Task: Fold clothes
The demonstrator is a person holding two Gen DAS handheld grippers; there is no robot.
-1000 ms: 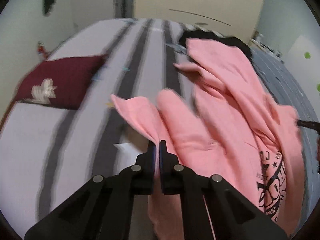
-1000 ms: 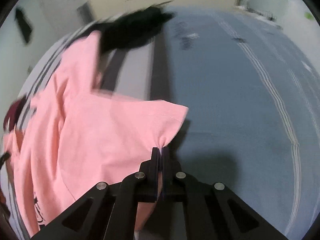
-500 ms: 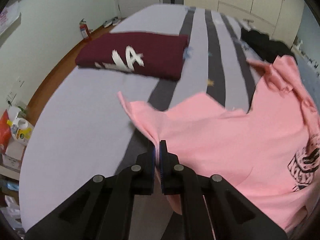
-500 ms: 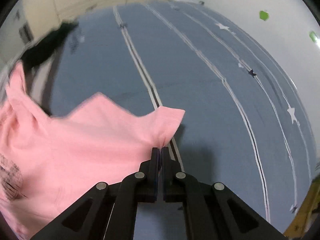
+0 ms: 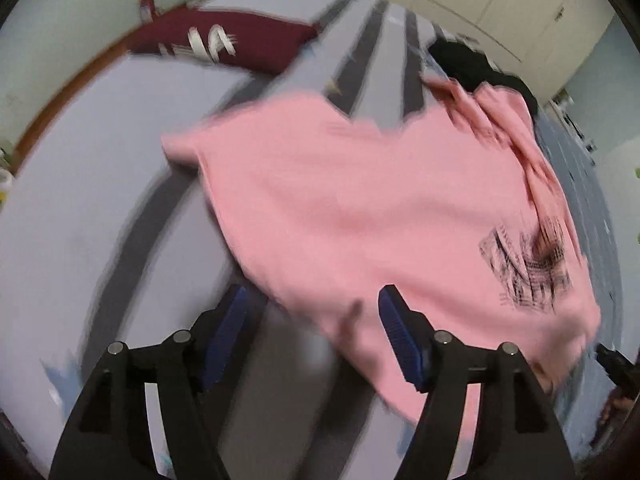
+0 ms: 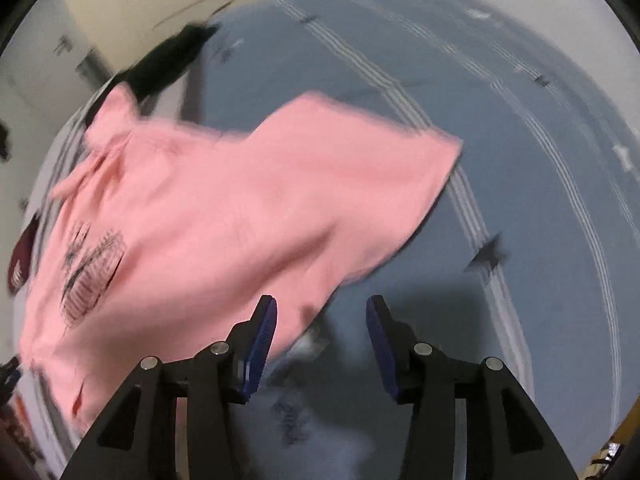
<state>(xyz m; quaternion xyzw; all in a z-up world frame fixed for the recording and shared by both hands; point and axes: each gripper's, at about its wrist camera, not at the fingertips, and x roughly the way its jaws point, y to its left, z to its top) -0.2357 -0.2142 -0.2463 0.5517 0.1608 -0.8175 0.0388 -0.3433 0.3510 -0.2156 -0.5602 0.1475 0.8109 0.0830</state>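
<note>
A pink T-shirt (image 5: 360, 208) with a black print lies spread across the bed, blurred by motion. My left gripper (image 5: 314, 316) is open just in front of the shirt's near edge, its blue pads (image 5: 226, 332) wide apart with nothing between them. In the right wrist view the same pink T-shirt (image 6: 224, 220) stretches from the left to a sleeve at the right. My right gripper (image 6: 322, 320) is open beside the shirt's near corner, blue pads (image 6: 382, 344) apart and empty.
A folded maroon garment (image 5: 224, 42) lies at the far left of the grey-striped bed cover (image 5: 80, 200). A black garment (image 5: 476, 66) sits beyond the pink shirt, also black garment (image 6: 168, 60). A blue striped cover (image 6: 520, 160) spreads to the right. Cupboards stand behind.
Both grippers were shut on the pink shirt's corners and have opened. The shirt has dropped and spread out flat on the bed in front of them.
</note>
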